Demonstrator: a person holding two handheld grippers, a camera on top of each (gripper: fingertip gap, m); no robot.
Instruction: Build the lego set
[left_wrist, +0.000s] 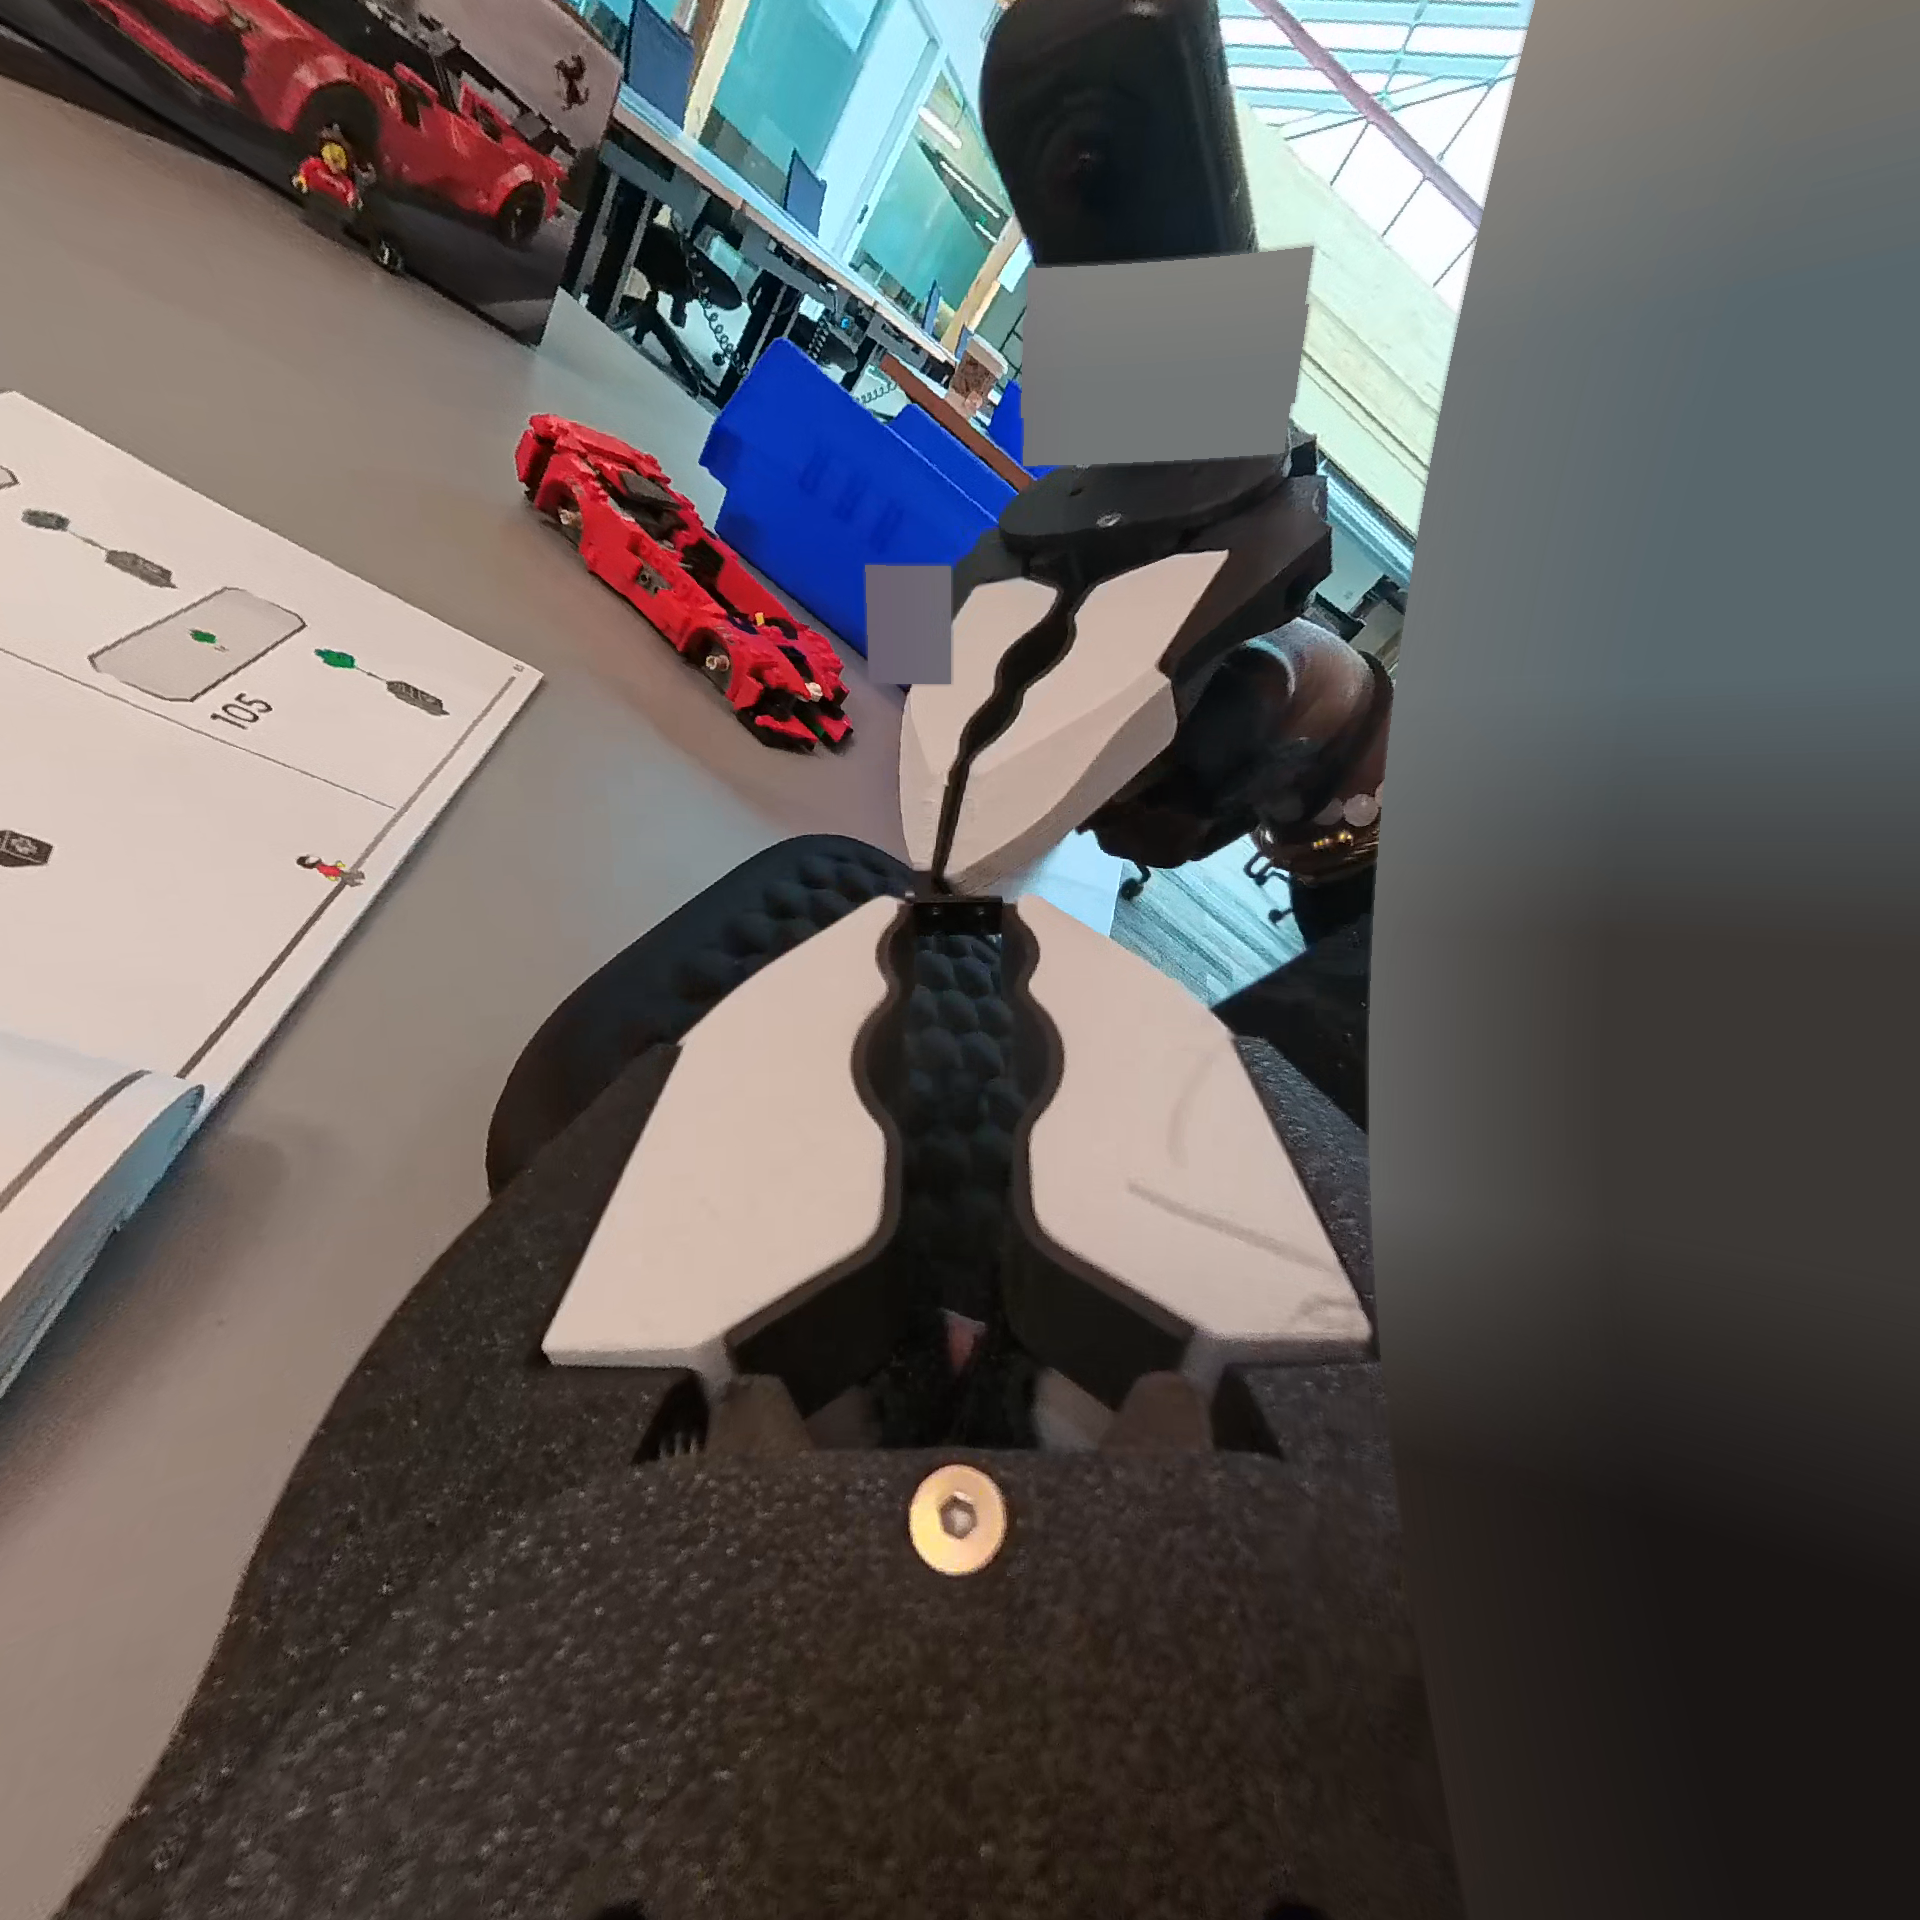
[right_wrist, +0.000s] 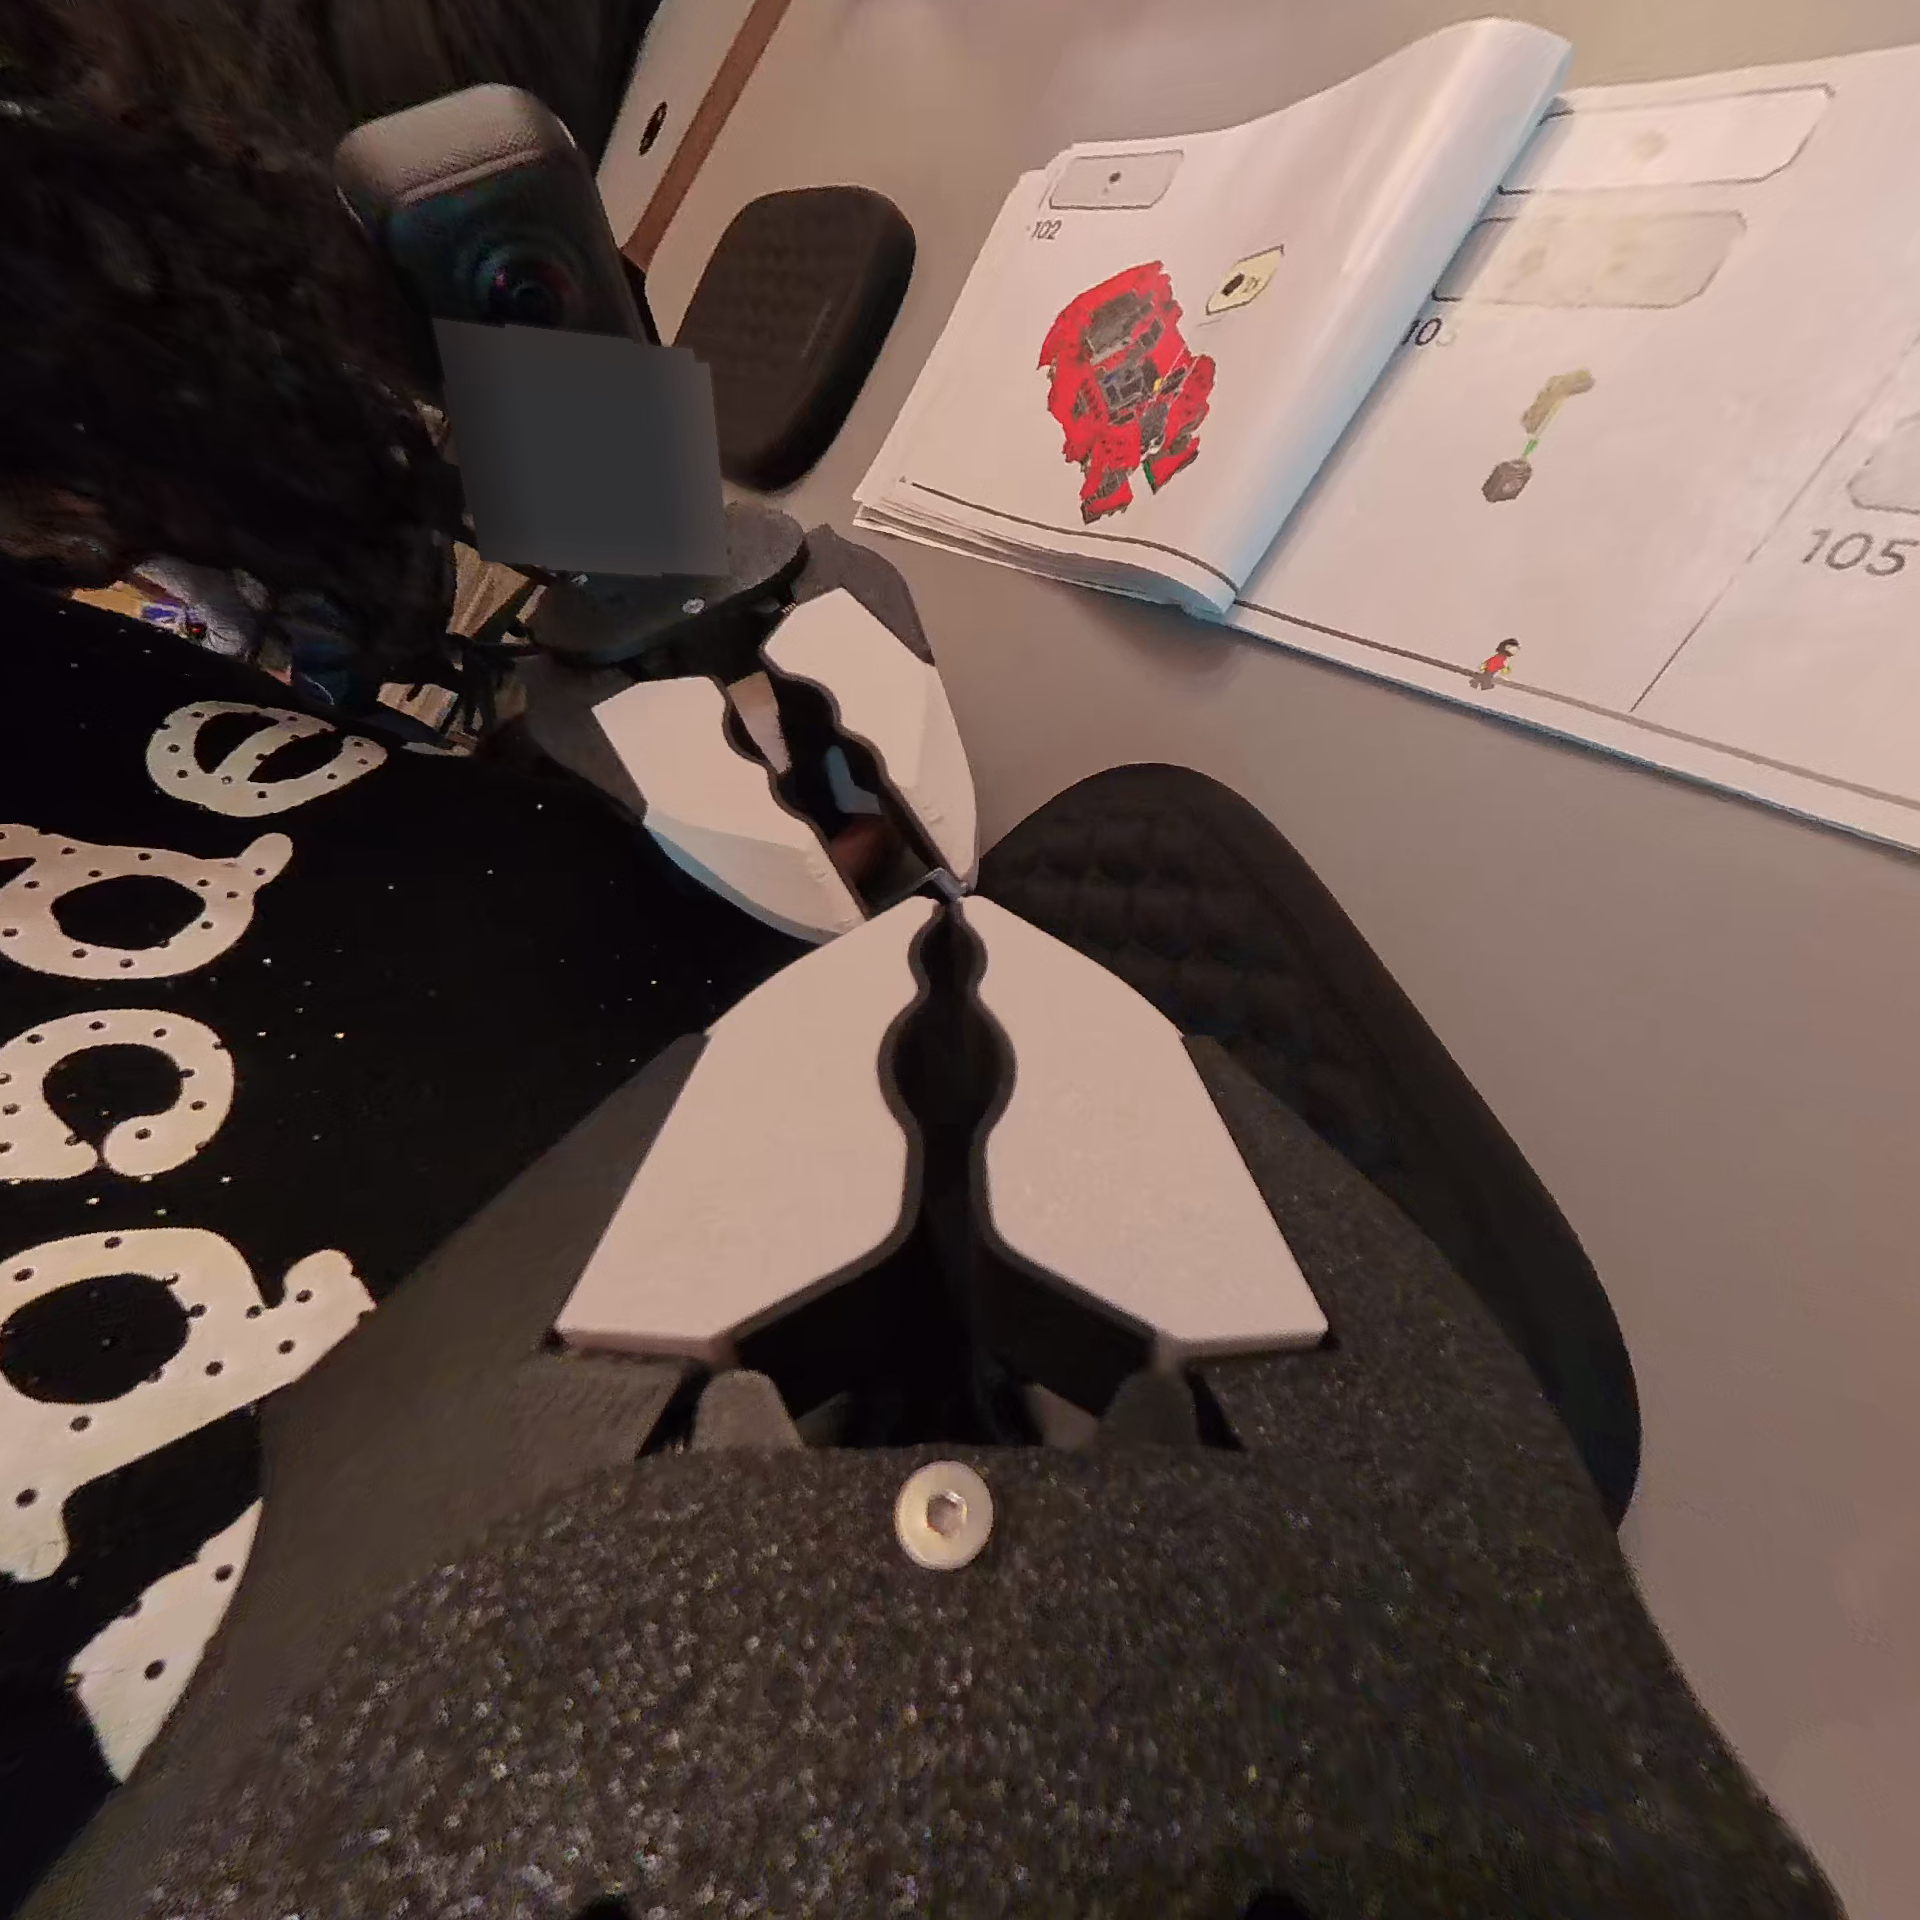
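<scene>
two handheld grippers meet tip to tip above a grey table (left_wrist: 312, 343), sharing one small dark lego piece (left_wrist: 958, 912). in the left wrist view, the left gripper (left_wrist: 958, 914) has its white fingers (left_wrist: 769, 1122) drawn narrow at the tips, pinching the short black piece, whose long axis runs crosswise, left to right, between them. the right gripper (left_wrist: 940, 868) comes down from the far side with its fingers pressed almost together, their tips touching the top of that same piece; whether it grips the piece or a thin part on it cannot be told.

in the right wrist view, the right gripper (right_wrist: 948, 902) shows its fingers all but closed at the tips, and the left gripper (right_wrist: 951, 878) meets it from the far left, a tiny pale-grey bit (right_wrist: 948, 881) just visible at the joint.

one red lego car (left_wrist: 686, 582), partly built and without wheels, lies on the table to the far left of the grippers, its long axis running from far left to near right. just beyond it stand blue plastic bins (left_wrist: 831, 488), their number hard to tell. one open instruction booklet (left_wrist: 239, 707) lies at the left; one set box (left_wrist: 343, 135) with a red car pictured stands at the far left. one black textured pad (right_wrist: 805, 332) lies beyond the booklet's (right_wrist: 1455, 364) left edge, a second under the grippers (right_wrist: 1195, 935).
</scene>
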